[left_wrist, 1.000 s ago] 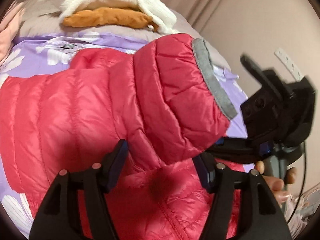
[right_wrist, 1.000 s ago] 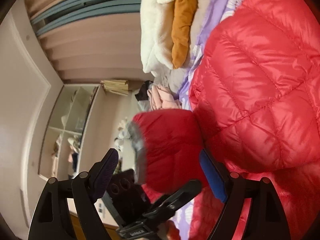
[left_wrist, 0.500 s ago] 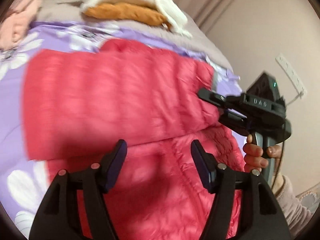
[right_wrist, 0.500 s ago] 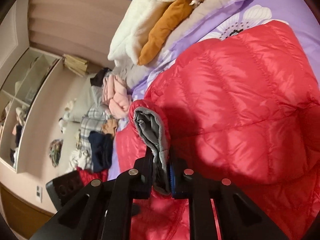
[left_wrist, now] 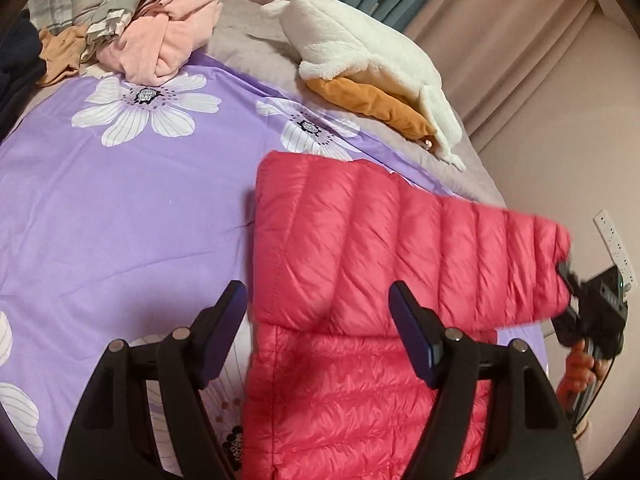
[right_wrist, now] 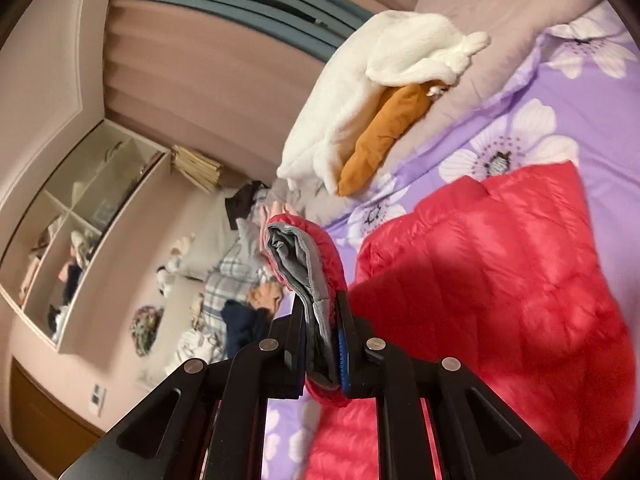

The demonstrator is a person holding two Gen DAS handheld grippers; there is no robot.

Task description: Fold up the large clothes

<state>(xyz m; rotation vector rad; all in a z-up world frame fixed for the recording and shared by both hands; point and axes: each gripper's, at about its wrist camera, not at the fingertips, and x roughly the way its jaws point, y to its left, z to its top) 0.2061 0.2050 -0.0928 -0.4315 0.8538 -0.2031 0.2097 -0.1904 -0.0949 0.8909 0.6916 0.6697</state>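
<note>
A glossy, quilted red down jacket (left_wrist: pixel 360 320) is spread on the floral purple bedsheet (left_wrist: pixel 120 200). Its grey-trimmed sleeve cuff (right_wrist: pixel 308 280) is clamped by the right gripper (right_wrist: pixel 322 356) — the left gripper (left_wrist: pixel 320 328) is held apart, empty. No lettering is legible.

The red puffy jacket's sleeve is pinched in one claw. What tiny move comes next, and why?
Probably carry the sleeve back across the red jacket and lay it flat on the body. The right claw is shut on the grey-lined cuff, and the sleeve sticks out sideways past the jacket's edge. The left claw hangs open above the jacket, free to press the fold down.
</note>
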